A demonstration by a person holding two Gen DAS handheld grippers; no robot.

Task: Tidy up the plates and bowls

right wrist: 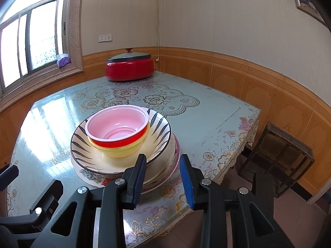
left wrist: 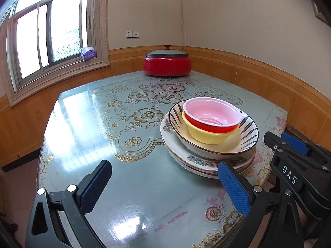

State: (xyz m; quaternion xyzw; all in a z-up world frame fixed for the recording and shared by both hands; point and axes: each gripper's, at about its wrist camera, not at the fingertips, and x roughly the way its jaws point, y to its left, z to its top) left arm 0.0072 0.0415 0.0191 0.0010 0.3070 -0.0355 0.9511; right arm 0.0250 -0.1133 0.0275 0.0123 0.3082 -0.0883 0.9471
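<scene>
A stack stands on the table: floral plates at the bottom, a striped bowl on them, then a yellow bowl, with a red bowl with a pink inside on top. My left gripper is open and empty, just left of and in front of the stack. My right gripper is open and empty, at the stack's near right edge, and also shows in the left wrist view.
A red lidded electric pot stands at the table's far edge by the wall. The glass-topped floral table has walls behind and to the right. A dark wooden stool stands off the right edge.
</scene>
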